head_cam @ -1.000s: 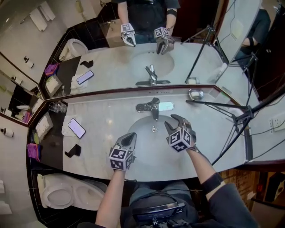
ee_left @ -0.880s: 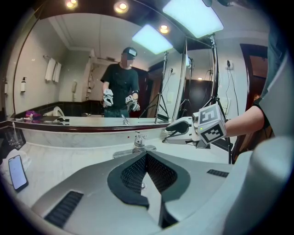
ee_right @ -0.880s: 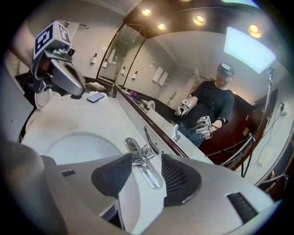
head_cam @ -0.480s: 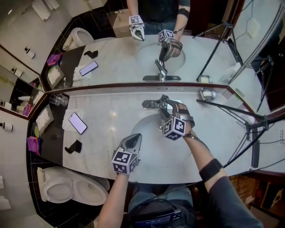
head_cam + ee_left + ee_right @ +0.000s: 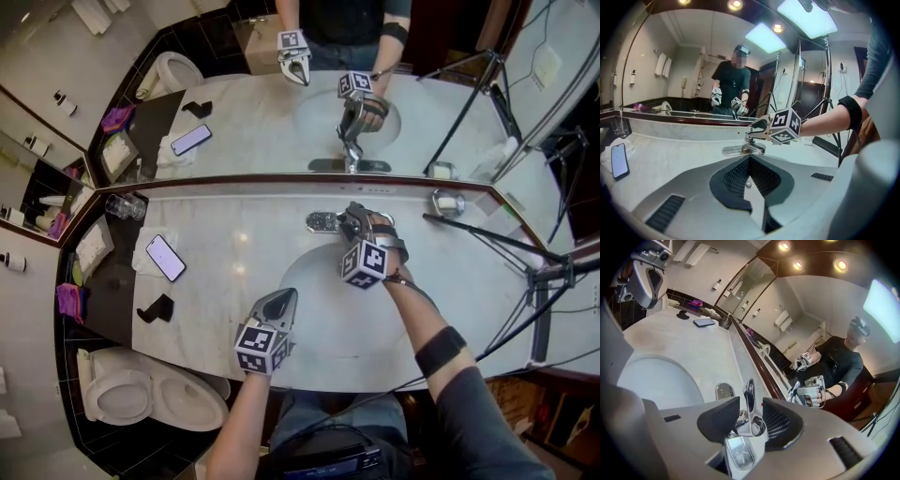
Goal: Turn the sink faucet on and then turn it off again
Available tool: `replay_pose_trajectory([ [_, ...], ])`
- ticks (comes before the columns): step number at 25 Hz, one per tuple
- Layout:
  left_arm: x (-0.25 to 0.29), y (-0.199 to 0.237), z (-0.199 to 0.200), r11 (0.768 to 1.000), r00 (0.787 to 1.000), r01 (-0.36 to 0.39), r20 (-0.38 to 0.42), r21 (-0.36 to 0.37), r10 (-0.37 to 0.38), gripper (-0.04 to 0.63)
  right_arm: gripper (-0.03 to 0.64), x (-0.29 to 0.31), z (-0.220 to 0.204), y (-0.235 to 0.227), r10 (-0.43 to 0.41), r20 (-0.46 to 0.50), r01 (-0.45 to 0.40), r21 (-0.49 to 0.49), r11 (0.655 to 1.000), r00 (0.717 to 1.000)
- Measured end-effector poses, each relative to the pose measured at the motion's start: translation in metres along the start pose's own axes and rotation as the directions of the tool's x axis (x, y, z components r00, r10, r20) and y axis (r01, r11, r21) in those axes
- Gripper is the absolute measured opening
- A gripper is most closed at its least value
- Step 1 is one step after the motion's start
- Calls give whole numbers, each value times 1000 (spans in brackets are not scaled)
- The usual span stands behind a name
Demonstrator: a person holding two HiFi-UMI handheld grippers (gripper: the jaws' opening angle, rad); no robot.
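the left gripper (image 5: 278, 302) hangs clenched and empty at the sink's (image 5: 314, 323) seven o'clock. the faucet (image 5: 323, 222) sits at twelve. the right gripper (image 5: 751, 404), jaws just closing, straddles its handle (image 5: 749, 390) without pinching it. lifted now, the handle could slip free.

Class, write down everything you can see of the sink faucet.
The faucet is shiny chrome: a base plate on the pale stone counter behind the sink, a short spout over it, and one lever handle on top. The handle stands between the jaws of the right gripper, which have just been closing, with gaps either side. No running water shows.
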State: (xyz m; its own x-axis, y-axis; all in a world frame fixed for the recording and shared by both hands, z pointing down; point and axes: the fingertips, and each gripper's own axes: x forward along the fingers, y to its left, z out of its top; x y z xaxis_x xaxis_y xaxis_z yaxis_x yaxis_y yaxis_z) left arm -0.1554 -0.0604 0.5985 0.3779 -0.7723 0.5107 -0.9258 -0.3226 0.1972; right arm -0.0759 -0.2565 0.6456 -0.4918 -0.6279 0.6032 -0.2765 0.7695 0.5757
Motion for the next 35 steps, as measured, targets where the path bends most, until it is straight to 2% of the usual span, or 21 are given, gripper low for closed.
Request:
replay_pose_trajectory([
  [2,0,2,0,1000,1000,-3,1,0,3,2,111,4,-3,0,-9,-7,9,2,1000,1000],
  [5,0,5,-4,1000,1000,-7,-3,-4,7,2,103,4,-4,1,-38,-6,38,-15,999,999],
  [16,6,6,-13,1000,1000,-5,-10,-23,4,2,71,3,-1,2,-52,-19,50,-115,992,998],
  [35,17,0,-17,999,1000,2,-19,-40,-3,2,71,10,-5,22,-66,-33,52,-315,948,997],
])
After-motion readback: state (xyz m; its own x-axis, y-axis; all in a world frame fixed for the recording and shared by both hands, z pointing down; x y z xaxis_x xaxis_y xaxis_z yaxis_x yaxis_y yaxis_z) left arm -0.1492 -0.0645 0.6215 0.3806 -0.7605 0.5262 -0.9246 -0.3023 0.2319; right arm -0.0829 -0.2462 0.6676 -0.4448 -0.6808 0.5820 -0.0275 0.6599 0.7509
